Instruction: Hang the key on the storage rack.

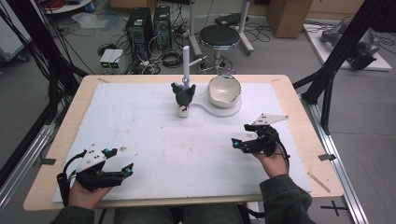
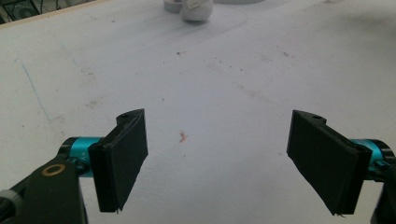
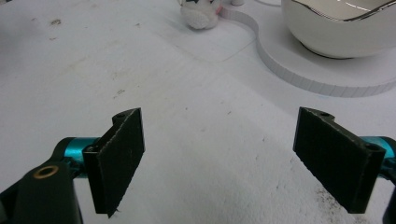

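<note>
My left gripper (image 1: 118, 163) rests near the table's front left, held by a hand; in the left gripper view its jaws stand wide apart over bare white board, gripper (image 2: 219, 163) open with nothing between them. My right gripper (image 1: 238, 143) hovers at the right side, pointing left and away; seen from its own camera the gripper (image 3: 238, 163) is open and empty. A dark green plush toy (image 1: 183, 95) sits on a small white base (image 1: 183, 111) at the far middle. Right of it a white bowl (image 1: 224, 90) stands on a round white plate (image 1: 233, 109); the bowl (image 3: 336, 23) and plate (image 3: 299, 60) lie ahead of the right jaws.
A white board (image 1: 154, 140) covers the wooden table (image 1: 60, 135). A thin white post (image 1: 186, 63) rises behind the toy. Beyond the table stand a black stool (image 1: 219, 36), computer towers (image 1: 149, 25) and cables on the floor. Black frame struts (image 1: 336, 60) flank the right side.
</note>
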`<state>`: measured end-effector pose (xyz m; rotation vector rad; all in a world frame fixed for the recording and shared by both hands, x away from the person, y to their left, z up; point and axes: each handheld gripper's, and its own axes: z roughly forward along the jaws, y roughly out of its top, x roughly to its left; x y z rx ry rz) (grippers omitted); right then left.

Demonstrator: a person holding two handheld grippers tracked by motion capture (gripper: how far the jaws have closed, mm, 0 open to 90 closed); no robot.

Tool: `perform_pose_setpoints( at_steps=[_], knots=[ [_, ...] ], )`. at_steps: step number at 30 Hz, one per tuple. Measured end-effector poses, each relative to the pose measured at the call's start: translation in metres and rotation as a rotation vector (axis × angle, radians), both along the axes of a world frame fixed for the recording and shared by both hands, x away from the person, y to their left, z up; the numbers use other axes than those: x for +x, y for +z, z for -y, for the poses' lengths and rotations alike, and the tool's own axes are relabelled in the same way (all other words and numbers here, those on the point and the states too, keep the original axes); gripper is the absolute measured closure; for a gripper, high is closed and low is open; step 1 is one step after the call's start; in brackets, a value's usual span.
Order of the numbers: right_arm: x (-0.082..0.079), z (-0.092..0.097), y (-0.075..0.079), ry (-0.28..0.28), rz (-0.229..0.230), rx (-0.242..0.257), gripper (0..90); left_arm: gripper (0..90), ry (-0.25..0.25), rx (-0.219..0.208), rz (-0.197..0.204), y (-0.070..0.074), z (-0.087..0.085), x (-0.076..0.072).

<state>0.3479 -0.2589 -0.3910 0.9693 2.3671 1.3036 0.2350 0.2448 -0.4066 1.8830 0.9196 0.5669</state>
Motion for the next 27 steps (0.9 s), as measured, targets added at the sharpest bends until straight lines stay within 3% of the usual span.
perform_pose_setpoints(
  at_steps=[27],
  knots=[
    [-0.022,0.019,-0.011,-0.036,0.005,0.014,12.3,20.6,0.004,0.001,-0.01,-0.001,-0.001,0.0]
  ],
)
